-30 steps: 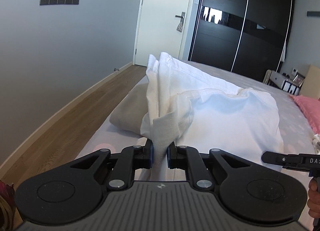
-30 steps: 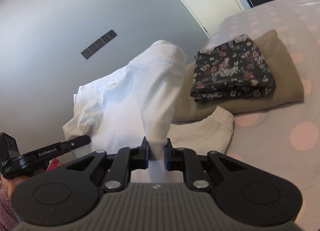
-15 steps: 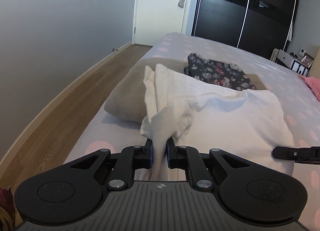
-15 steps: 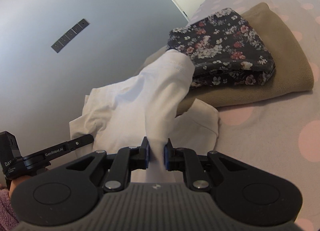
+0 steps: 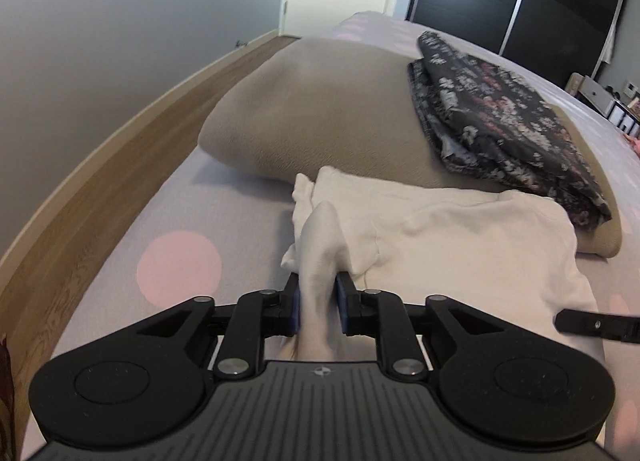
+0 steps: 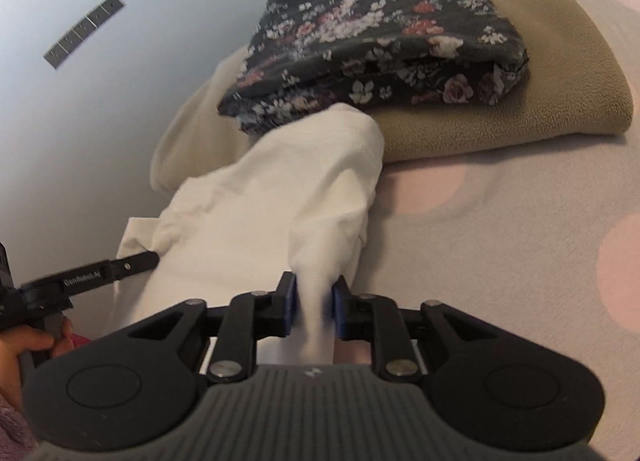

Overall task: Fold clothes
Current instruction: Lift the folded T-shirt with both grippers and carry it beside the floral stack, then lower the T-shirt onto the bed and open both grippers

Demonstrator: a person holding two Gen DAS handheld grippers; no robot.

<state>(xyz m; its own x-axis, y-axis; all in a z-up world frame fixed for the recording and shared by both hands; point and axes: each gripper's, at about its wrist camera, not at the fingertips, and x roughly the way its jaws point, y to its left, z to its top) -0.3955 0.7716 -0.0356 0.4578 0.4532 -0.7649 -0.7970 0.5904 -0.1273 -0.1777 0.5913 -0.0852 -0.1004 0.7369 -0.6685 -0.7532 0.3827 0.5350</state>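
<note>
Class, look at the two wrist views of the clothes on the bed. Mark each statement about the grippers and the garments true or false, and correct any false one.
1. The left gripper is shut on the white garment. True.
2. The right gripper is open and holds nothing. False: it is shut on the white garment too.
3. The floral garment lies folded on the beige garment. True.
4. The floral garment lies under the white garment. False: the white garment only reaches its near edge.
5. The bedsheet has green stripes. False: it has pink dots.

Polka-dot bed bears beige blanket, white garment.
</note>
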